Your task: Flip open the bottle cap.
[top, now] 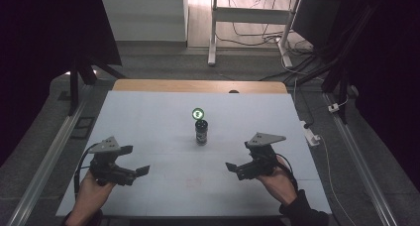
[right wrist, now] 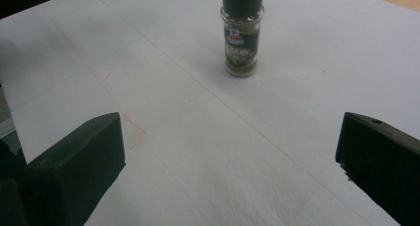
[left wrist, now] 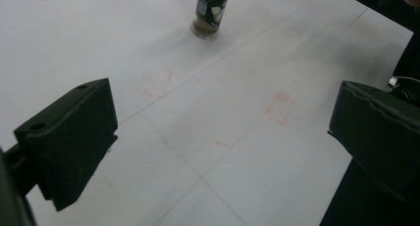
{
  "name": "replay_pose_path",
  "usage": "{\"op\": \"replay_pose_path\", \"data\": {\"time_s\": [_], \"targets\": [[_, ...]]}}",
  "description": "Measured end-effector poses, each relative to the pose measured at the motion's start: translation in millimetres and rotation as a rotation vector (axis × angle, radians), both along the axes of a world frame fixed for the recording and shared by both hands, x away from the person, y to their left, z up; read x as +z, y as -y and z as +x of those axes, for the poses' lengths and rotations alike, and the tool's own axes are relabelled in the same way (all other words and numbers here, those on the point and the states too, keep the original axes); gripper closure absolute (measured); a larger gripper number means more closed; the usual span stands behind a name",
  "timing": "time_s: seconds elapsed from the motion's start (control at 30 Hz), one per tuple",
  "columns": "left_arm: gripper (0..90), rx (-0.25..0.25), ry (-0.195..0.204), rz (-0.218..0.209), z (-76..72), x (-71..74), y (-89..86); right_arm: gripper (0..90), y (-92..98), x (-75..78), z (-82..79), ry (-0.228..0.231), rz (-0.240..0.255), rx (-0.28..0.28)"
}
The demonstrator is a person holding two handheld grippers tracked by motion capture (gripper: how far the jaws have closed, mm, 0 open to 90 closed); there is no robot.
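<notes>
A small spice jar [top: 201, 132] stands upright near the middle of the white table [top: 148, 122], with a dark cap and, just past it at about twelve o'clock, a round green-lit disc [top: 198, 113] that may be a lid or a marker; I cannot tell which. In the right gripper view the jar [right wrist: 241, 37] sits dead ahead at twelve o'clock, label facing the camera, brownish contents showing through the glass. In the left gripper view it [left wrist: 210, 13] lies toward one o'clock, near the upper edge. From the jar, the left gripper [top: 137, 161] rests at about eight o'clock and the right gripper [top: 238, 157] at about four o'clock, each well apart from it and held low over the table by a hand. Both have their jaws spread wide with nothing between them. Faint red marks [left wrist: 280, 107] are drawn on the table in front of the left gripper. Judging by this, the work has hardly begun: the jar is untouched and no reach has closed on it, so approach, grasp and whatever follows all remain.
</notes>
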State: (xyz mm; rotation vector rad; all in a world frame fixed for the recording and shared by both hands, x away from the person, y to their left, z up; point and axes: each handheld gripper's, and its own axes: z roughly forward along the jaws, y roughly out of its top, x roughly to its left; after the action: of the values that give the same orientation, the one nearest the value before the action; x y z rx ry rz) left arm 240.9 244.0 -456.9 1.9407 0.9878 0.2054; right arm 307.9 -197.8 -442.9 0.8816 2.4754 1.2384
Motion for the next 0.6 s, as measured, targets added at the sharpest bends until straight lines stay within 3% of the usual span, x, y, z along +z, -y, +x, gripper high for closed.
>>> {"op": "replay_pose_path", "data": {"time_s": [0.33,0.6], "targets": [[0.0,0.073,-0.012,-0.009,-25.4,-6.1,-26.4,0.0,31.2,-1.1,-17.4,0.014,-0.008,-0.073],[0.0,0.122,-0.016,0.021,-39.2,-10.4,-39.6,0.0,62.0,-2.7,-30.6,0.01,-0.007,-0.154]]}}
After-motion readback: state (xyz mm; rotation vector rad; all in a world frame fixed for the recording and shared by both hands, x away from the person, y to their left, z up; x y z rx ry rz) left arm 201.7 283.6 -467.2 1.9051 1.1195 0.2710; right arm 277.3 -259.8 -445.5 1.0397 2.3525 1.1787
